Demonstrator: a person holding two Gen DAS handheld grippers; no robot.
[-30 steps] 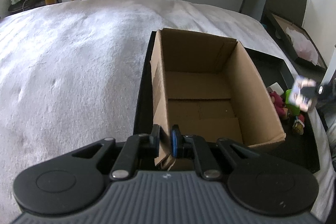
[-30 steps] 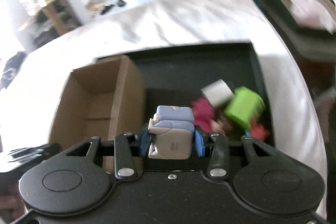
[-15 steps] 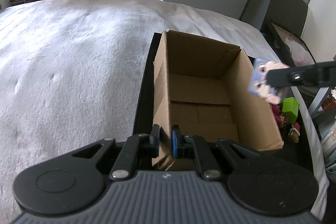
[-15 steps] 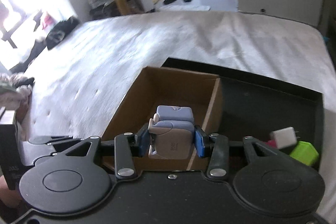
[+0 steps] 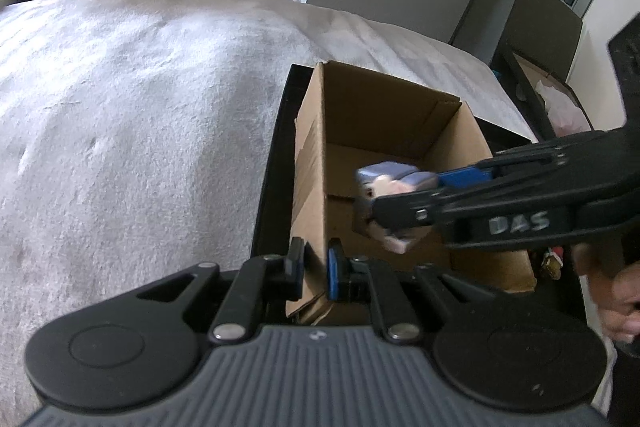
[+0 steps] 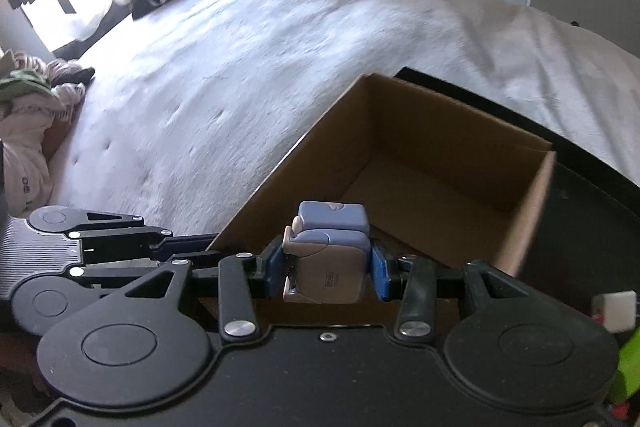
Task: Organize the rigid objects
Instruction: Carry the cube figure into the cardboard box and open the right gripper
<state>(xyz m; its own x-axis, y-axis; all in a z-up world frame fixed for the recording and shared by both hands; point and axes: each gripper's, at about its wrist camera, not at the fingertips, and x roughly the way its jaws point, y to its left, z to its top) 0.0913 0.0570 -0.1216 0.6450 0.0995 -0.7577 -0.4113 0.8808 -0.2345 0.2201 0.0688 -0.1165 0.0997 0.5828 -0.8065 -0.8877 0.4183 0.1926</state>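
Observation:
An open cardboard box stands in a black tray on a white bed. My left gripper is shut on the box's near left wall. My right gripper is shut on a blue and beige toy block and holds it over the box's open top, above the near end. In the left wrist view the right gripper reaches in from the right with the toy block above the box floor. The box looks empty inside.
A white cube and a green block lie in the tray to the right of the box. A small figure lies by the box's right wall. Clothes lie at the bed's far left.
My right gripper has carried the toy block leftward from the tray's right side to above the box. My left gripper has kept its hold on the box wall.

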